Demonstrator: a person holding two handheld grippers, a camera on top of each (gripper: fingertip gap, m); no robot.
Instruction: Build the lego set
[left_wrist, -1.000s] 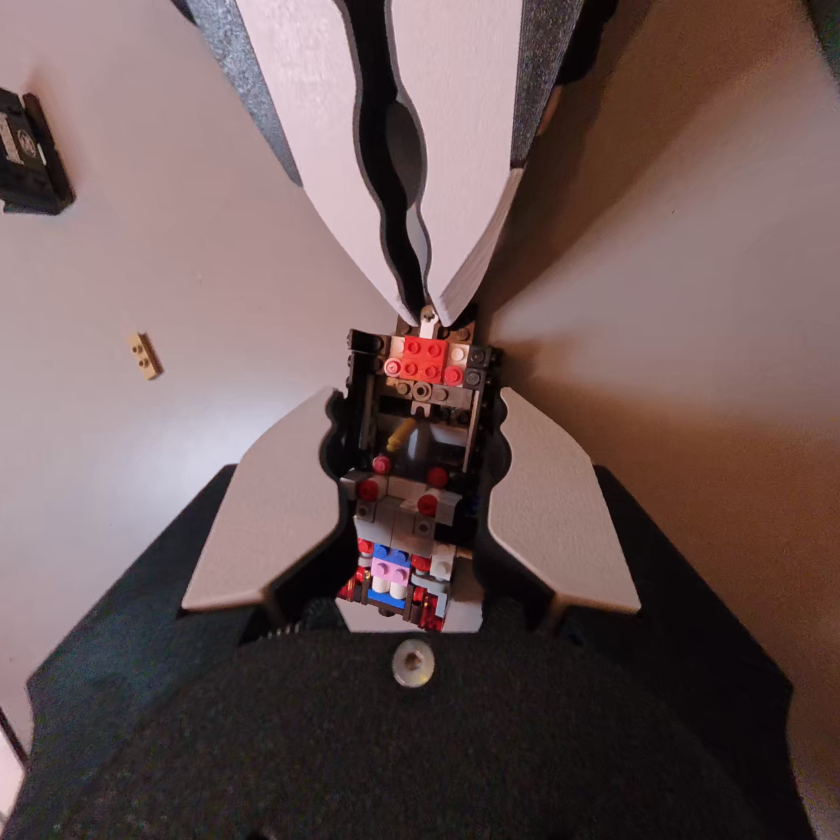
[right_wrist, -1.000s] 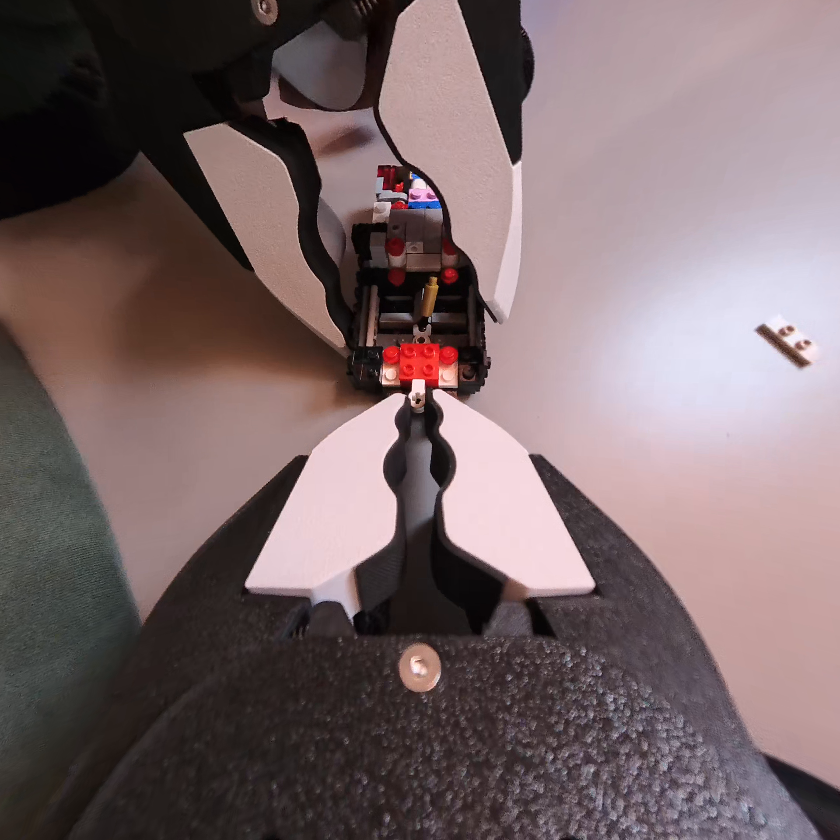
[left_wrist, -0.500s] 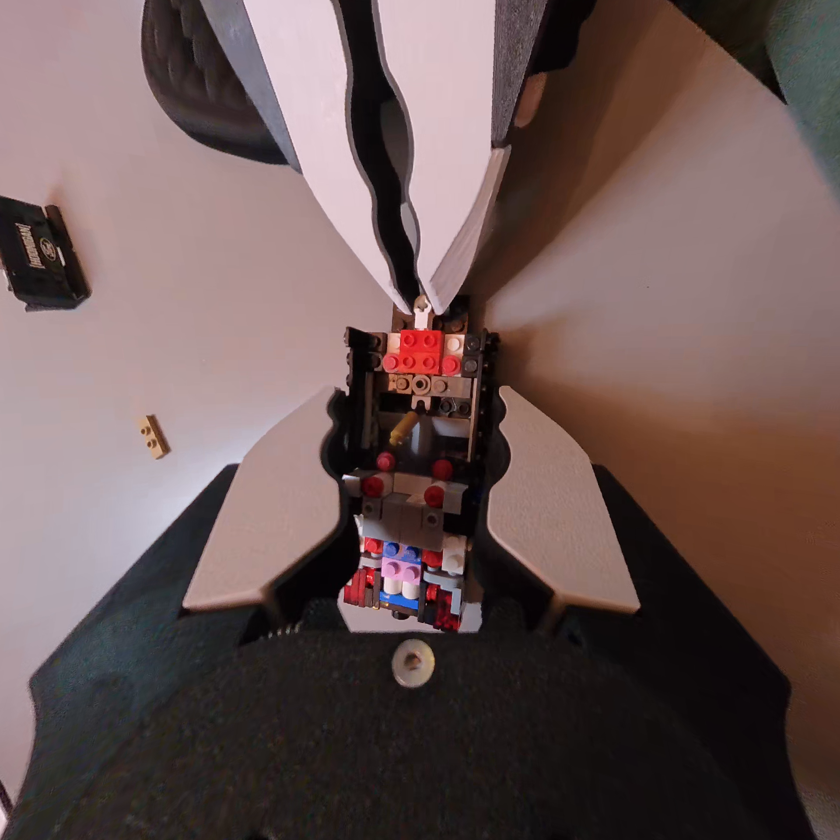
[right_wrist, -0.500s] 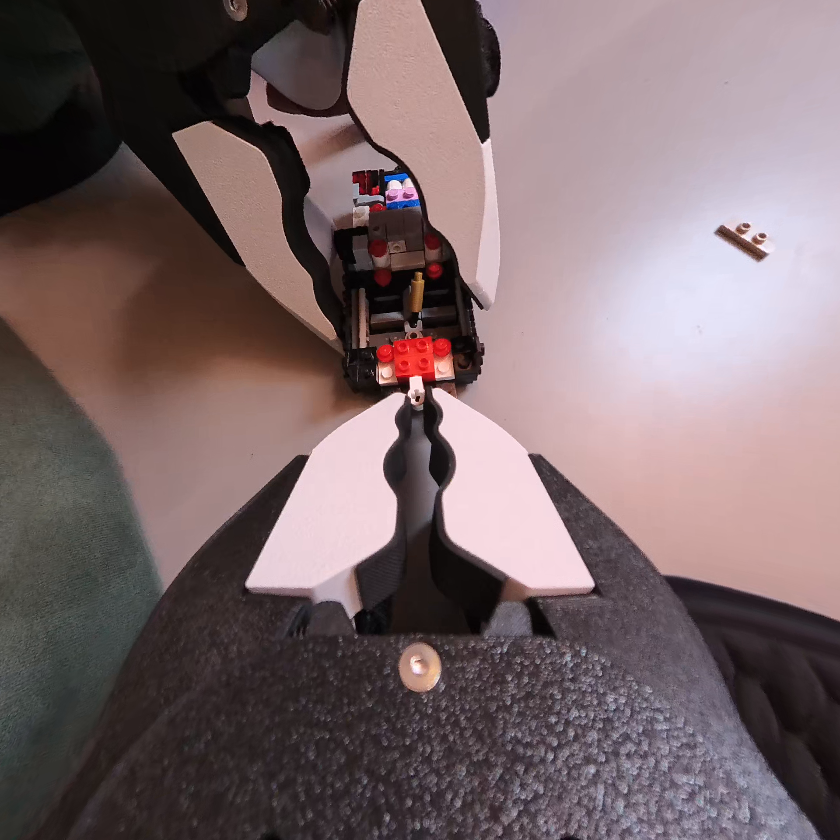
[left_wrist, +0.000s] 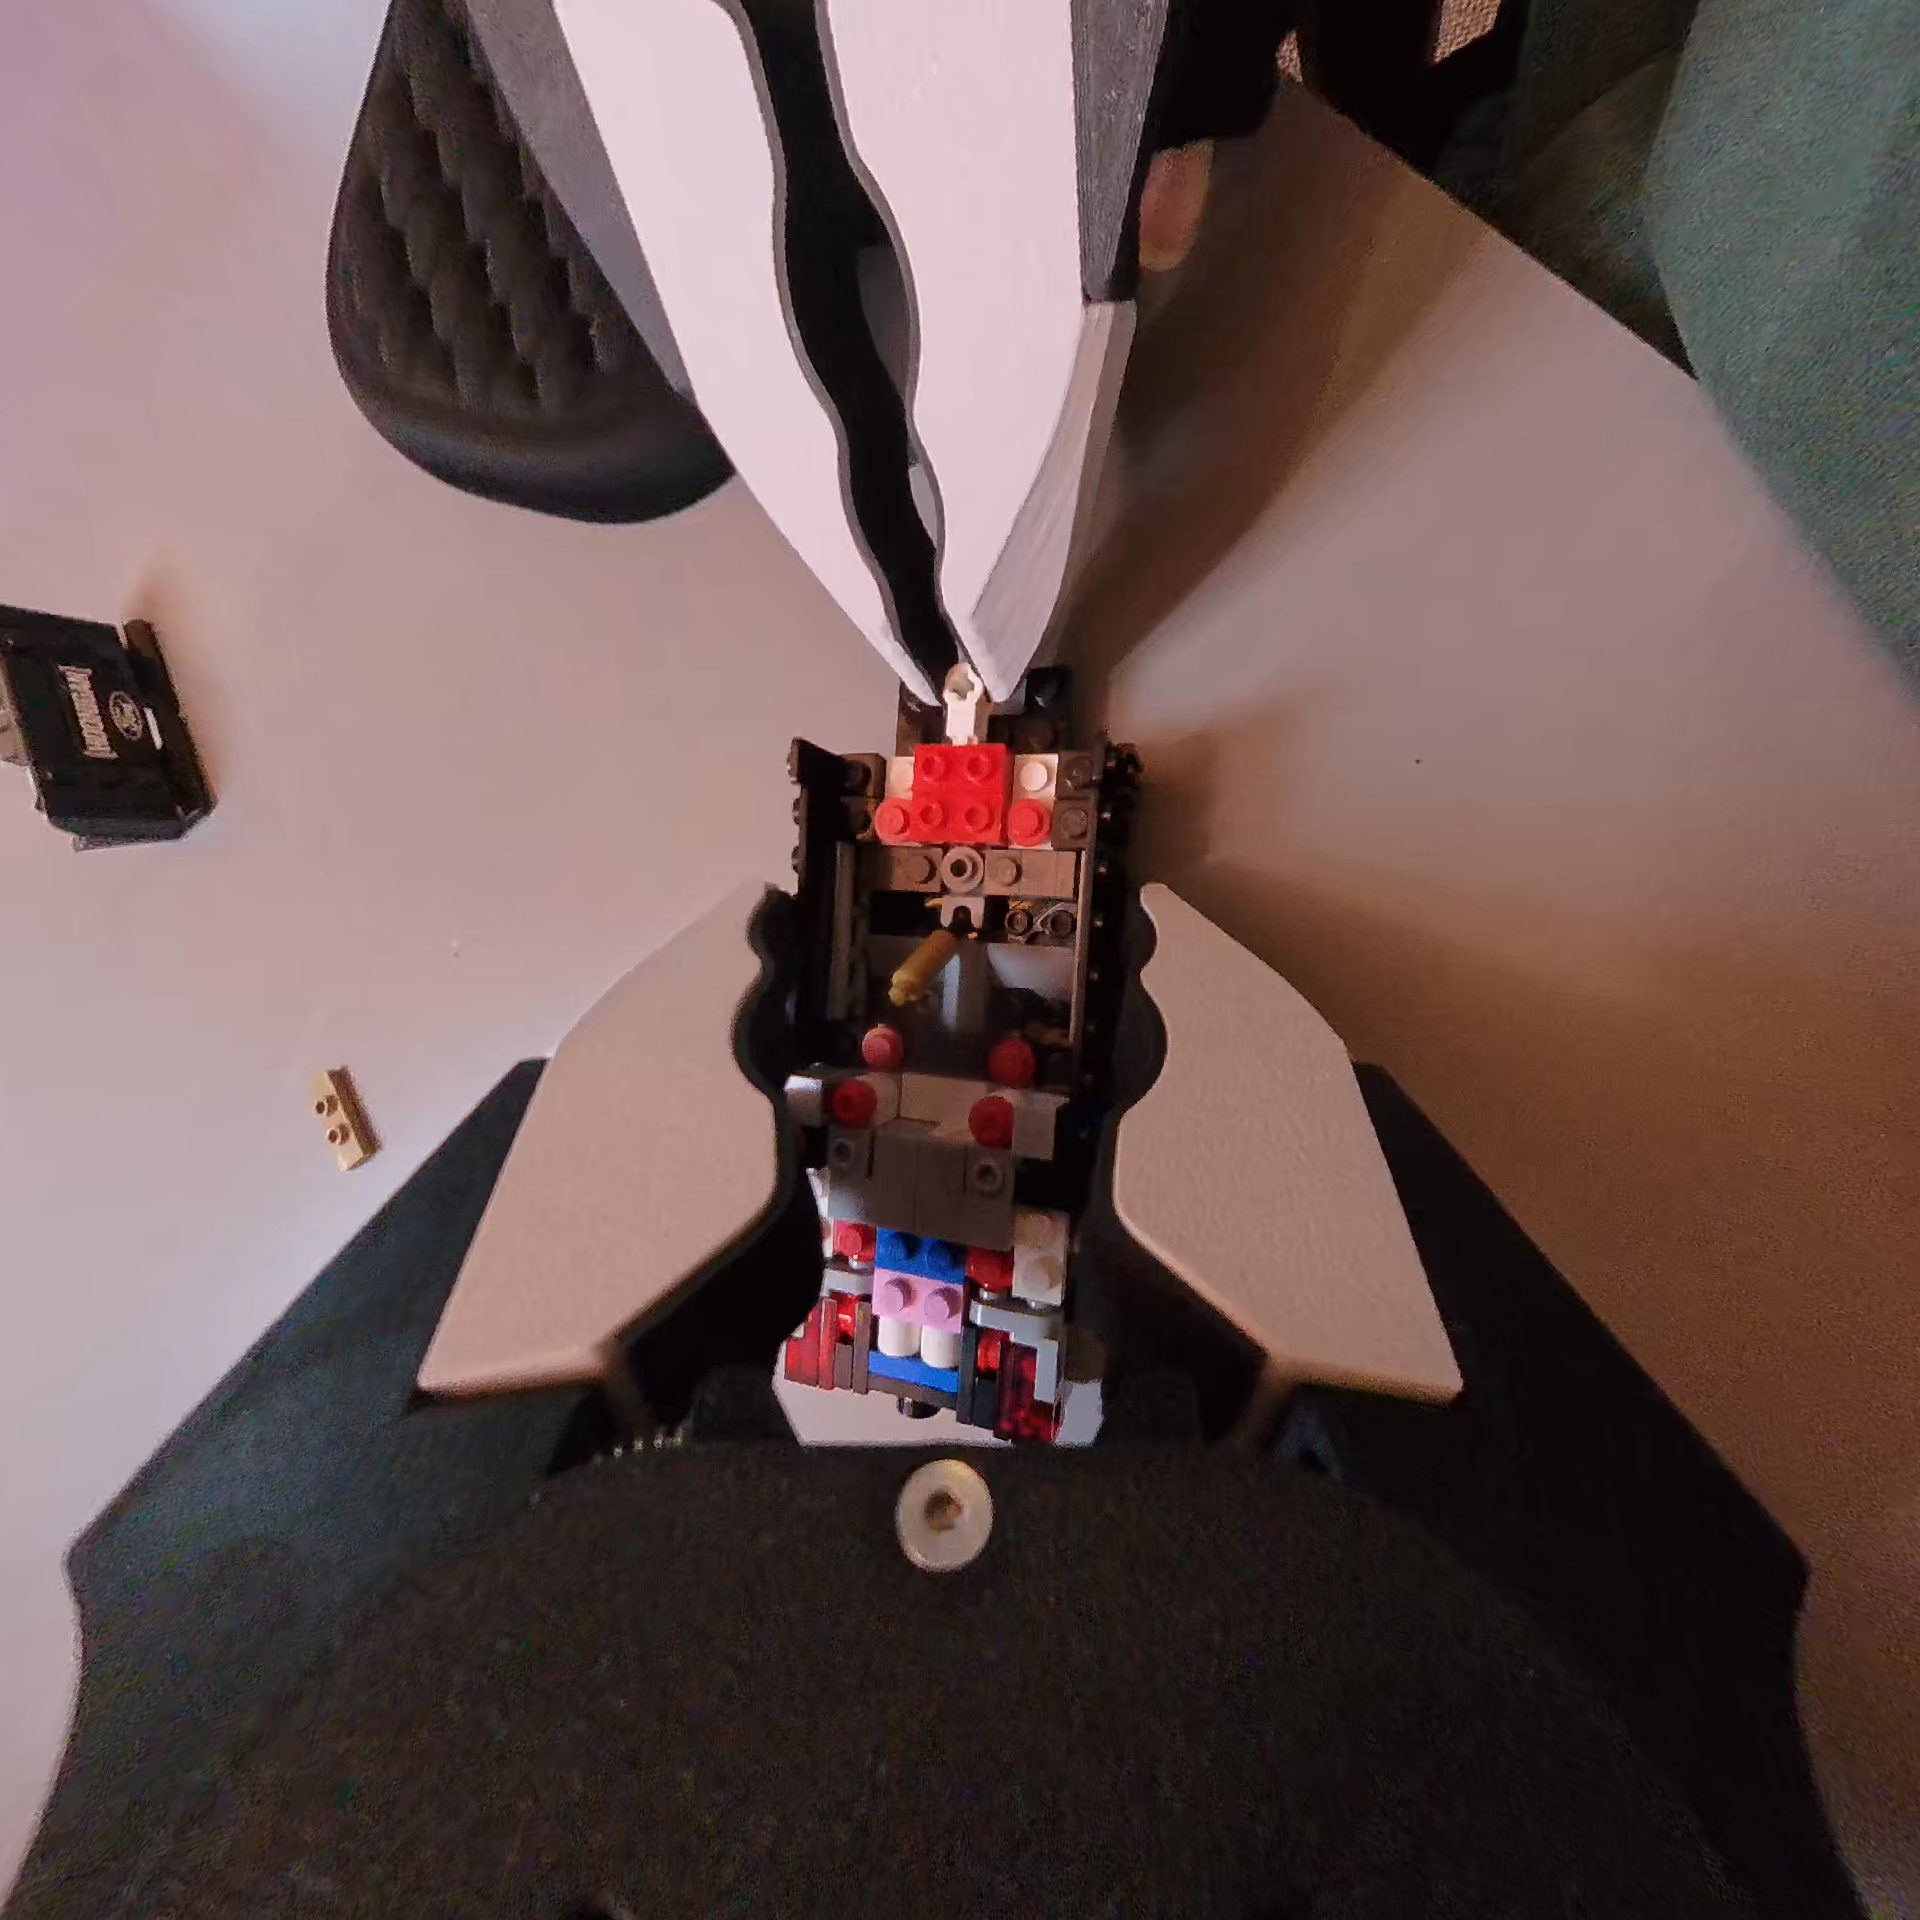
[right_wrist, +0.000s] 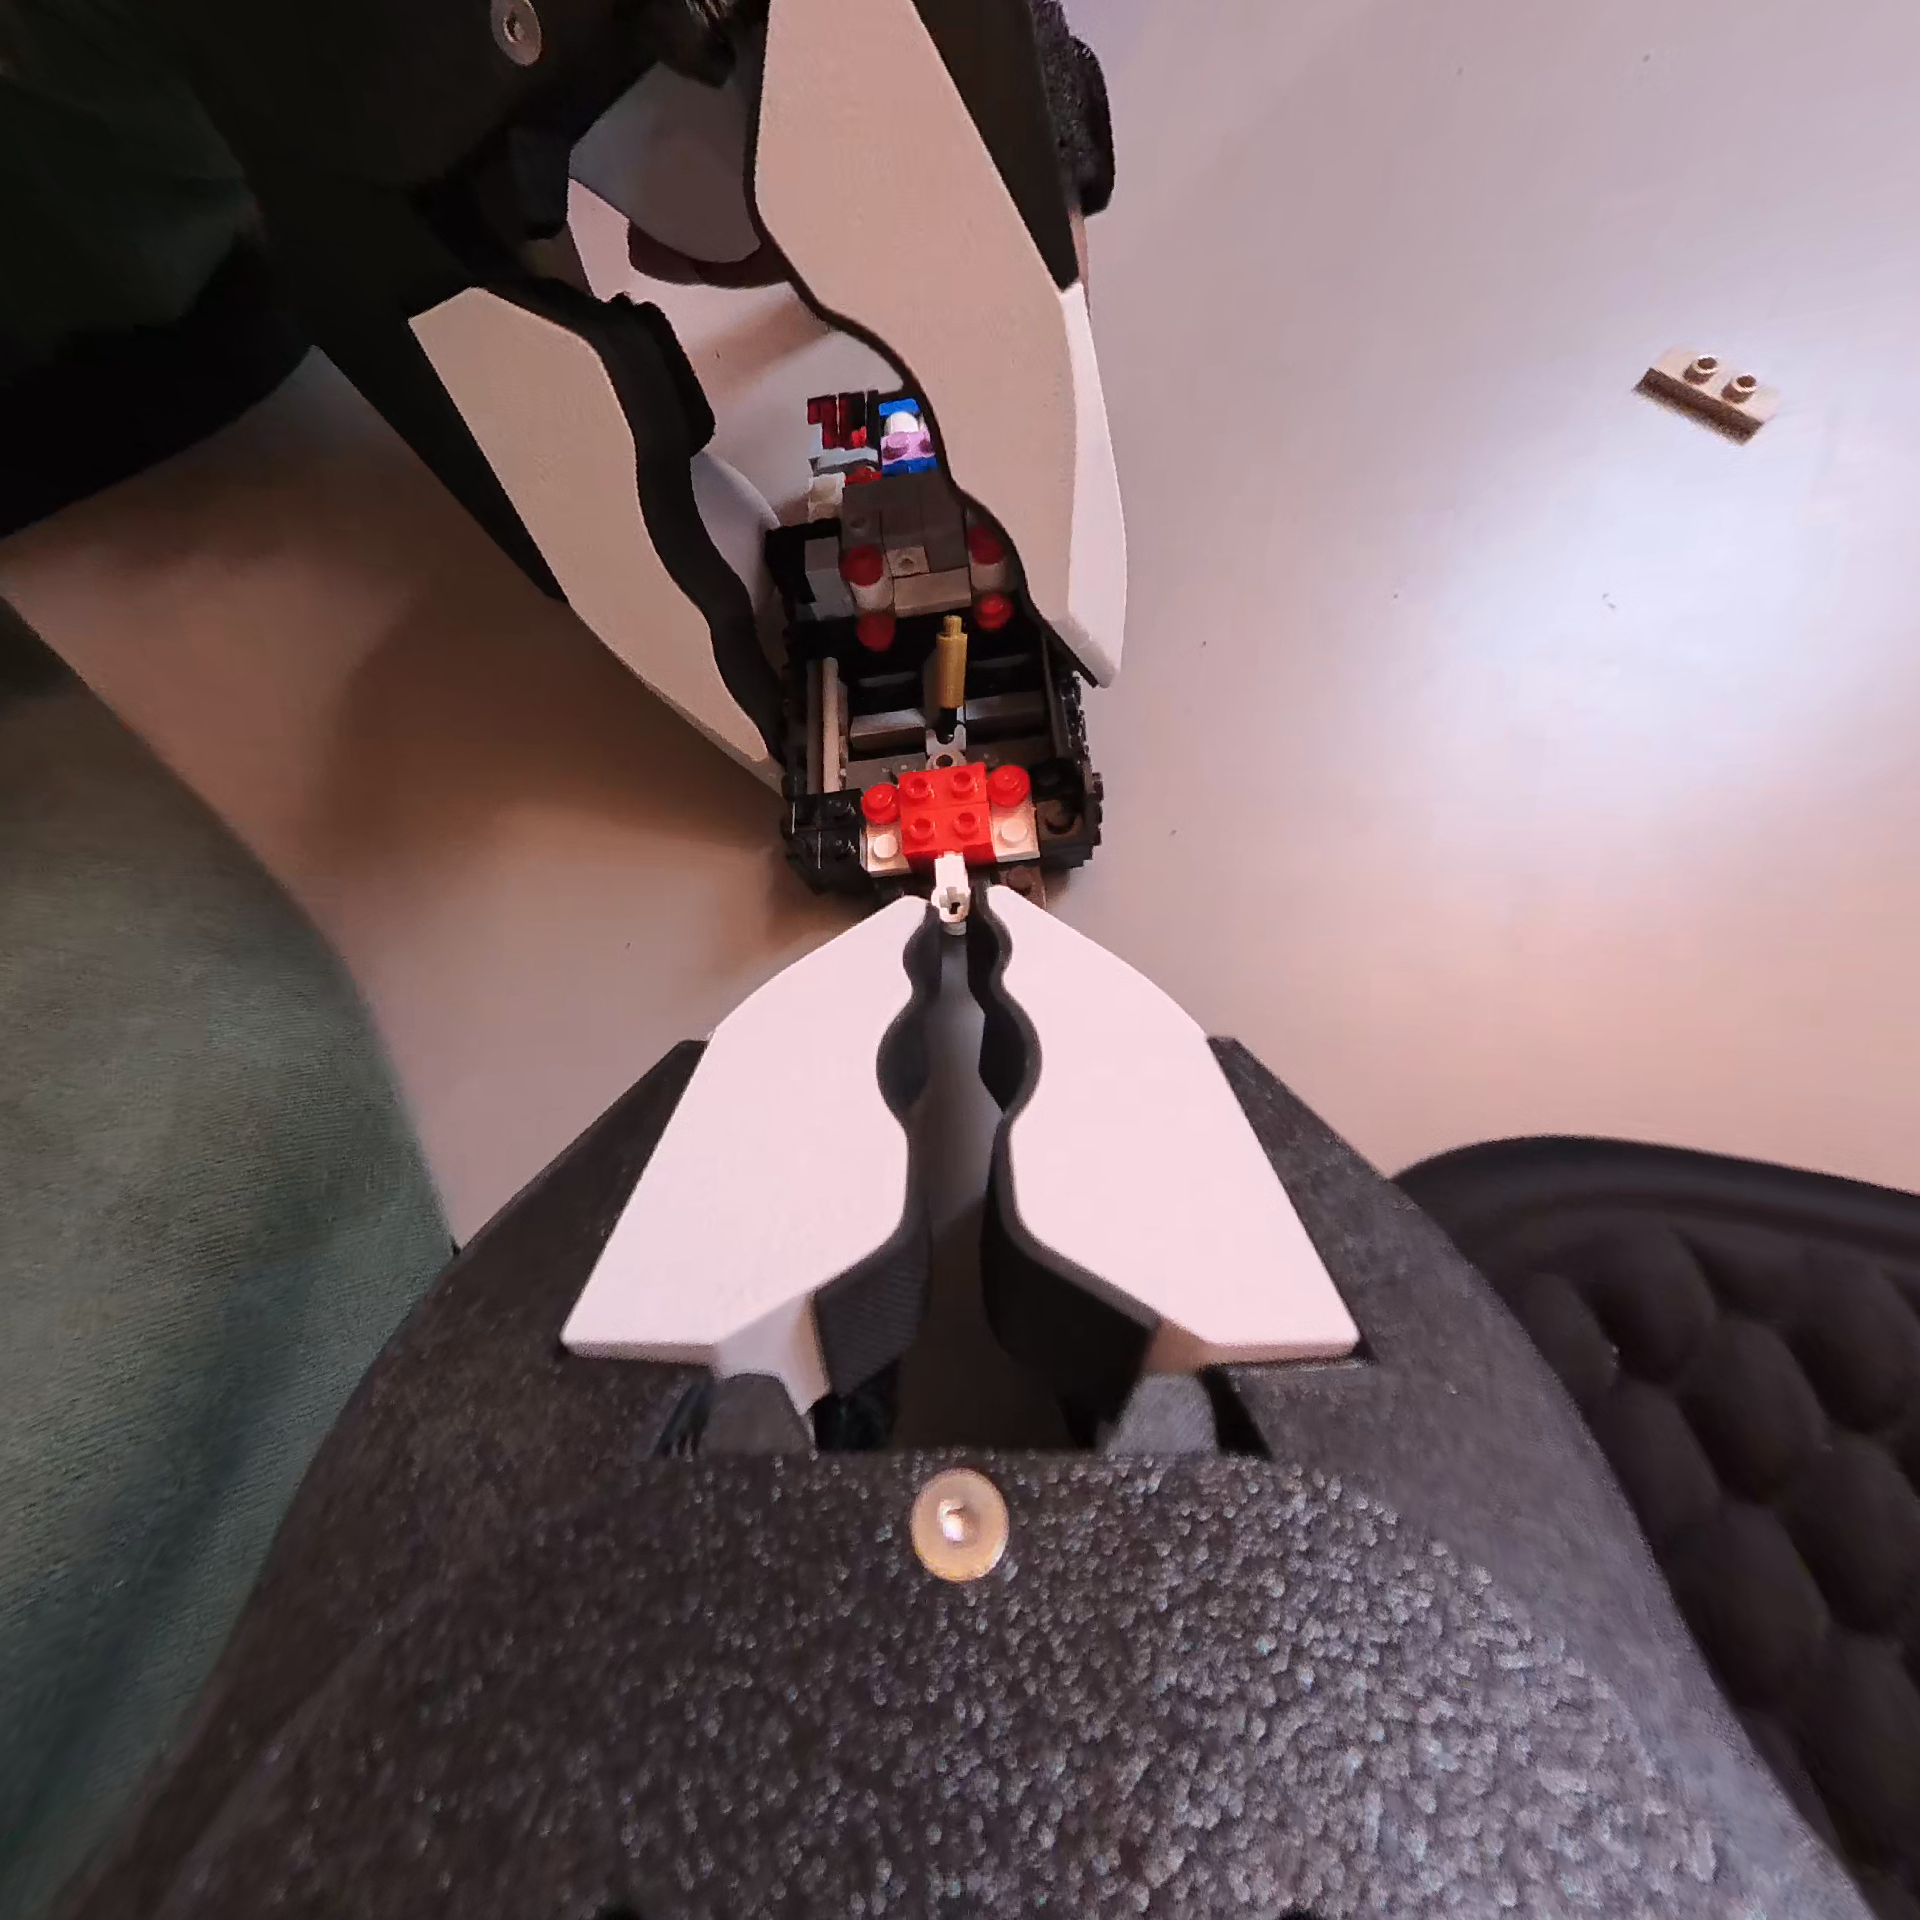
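Left wrist view, near to far: our left gripper (left_wrist: 945, 935) is clamped around the lego model (left_wrist: 951, 1091), fingers (left_wrist: 644, 1174) pressed on its black side walls. Model sits low over the table (left_wrist: 1455, 831); whether it touches, we can't tell. At its far end the red brick (left_wrist: 961, 795) tops the front, and beyond it our right gripper (left_wrist: 961, 681) comes in head-on, tips pinched on a small white piece (left_wrist: 961, 707).

Right wrist view confirms: right gripper (right_wrist: 956, 904) squeezed on the white piece (right_wrist: 951, 883), which meets the model's (right_wrist: 935, 727) front edge just below the red brick (right_wrist: 951, 816). Seated or only touching, we can't tell.

Our read: we're mid-insertion. To do it well:
- keep the left clamp firm, so the model doesn't slide back
- push straight along the model's long axis, no twist
- hold the piece level; tip grip is shallow, it could pivot
- let go only once seated

Off to the side: spare tan plate (left_wrist: 343, 1117), black box (left_wrist: 99, 727), black padded object (right_wrist: 1683, 1382).
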